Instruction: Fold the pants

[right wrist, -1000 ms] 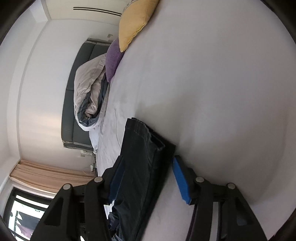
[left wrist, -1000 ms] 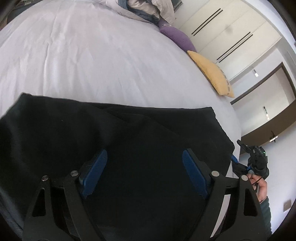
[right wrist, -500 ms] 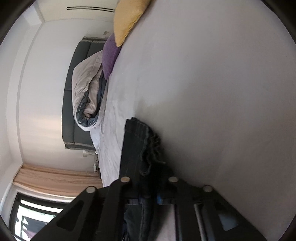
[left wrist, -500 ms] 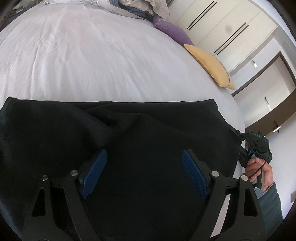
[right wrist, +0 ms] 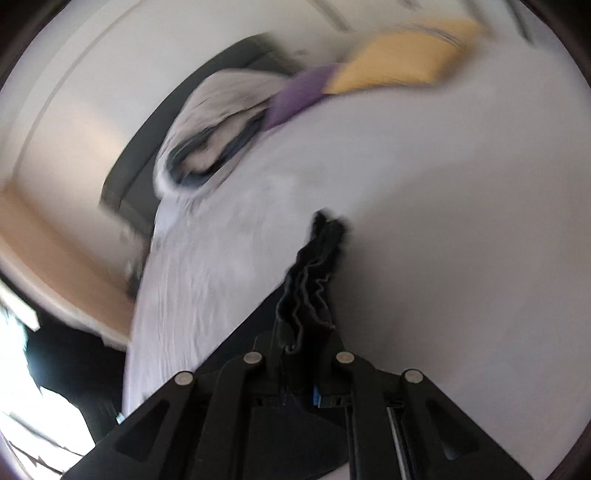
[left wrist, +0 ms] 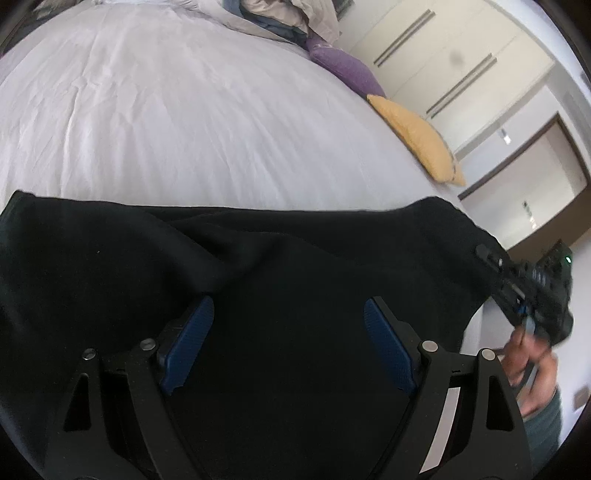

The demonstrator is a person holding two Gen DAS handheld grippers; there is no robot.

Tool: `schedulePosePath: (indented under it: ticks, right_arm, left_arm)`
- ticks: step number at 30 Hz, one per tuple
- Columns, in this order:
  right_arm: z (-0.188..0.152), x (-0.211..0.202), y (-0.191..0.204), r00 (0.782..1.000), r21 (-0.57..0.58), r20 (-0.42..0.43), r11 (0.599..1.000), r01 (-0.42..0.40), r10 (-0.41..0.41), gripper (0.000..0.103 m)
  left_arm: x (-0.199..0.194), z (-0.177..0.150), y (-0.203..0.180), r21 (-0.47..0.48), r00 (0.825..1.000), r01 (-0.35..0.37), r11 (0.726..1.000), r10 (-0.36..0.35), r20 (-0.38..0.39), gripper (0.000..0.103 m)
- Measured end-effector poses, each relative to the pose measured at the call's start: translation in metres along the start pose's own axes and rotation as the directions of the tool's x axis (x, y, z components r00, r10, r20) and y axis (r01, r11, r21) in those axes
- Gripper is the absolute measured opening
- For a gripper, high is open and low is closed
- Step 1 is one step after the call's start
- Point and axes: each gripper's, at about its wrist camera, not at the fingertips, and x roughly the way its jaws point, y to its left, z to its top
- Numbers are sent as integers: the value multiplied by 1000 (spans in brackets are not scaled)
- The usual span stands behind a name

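Note:
Black pants (left wrist: 258,266) lie spread across the near part of the white bed (left wrist: 184,110). My left gripper (left wrist: 288,332) is open, its blue pads wide apart just above the fabric. My right gripper (right wrist: 299,354) is shut on the bunched edge of the pants (right wrist: 314,280) and holds it raised off the sheet. The right gripper also shows in the left wrist view (left wrist: 532,291), at the pants' right end. The right wrist view is blurred by motion.
A purple pillow (left wrist: 343,66) and a yellow pillow (left wrist: 417,140) lie at the far right edge of the bed. A crumpled duvet (left wrist: 273,14) sits at the headboard. White wardrobe doors (left wrist: 461,55) and a doorway stand beyond.
My right gripper closed on the pants' edge and has swung with it, lifting the right end. My left gripper stays open over the fabric.

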Motion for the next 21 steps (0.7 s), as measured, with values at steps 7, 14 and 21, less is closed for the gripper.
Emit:
schedulePosePath:
  ticks: [7,14,21]
  right_arm:
    - [-98,20,134,988,-622,-92,782,37,-120,11]
    - [-223,41,189,949,-978,114,133,159,-293,11]
    - [-240,37,190,931,-986,168,-48,162,-324,11]
  left_arm:
    - [-24,3,21,-169,995,100,981,-99,16,83]
    - [-41,-11,33,-261,978,199,945,-209,-12,84]
    - [-53,-28,40,-338,971,223,914,-240,-9,84]
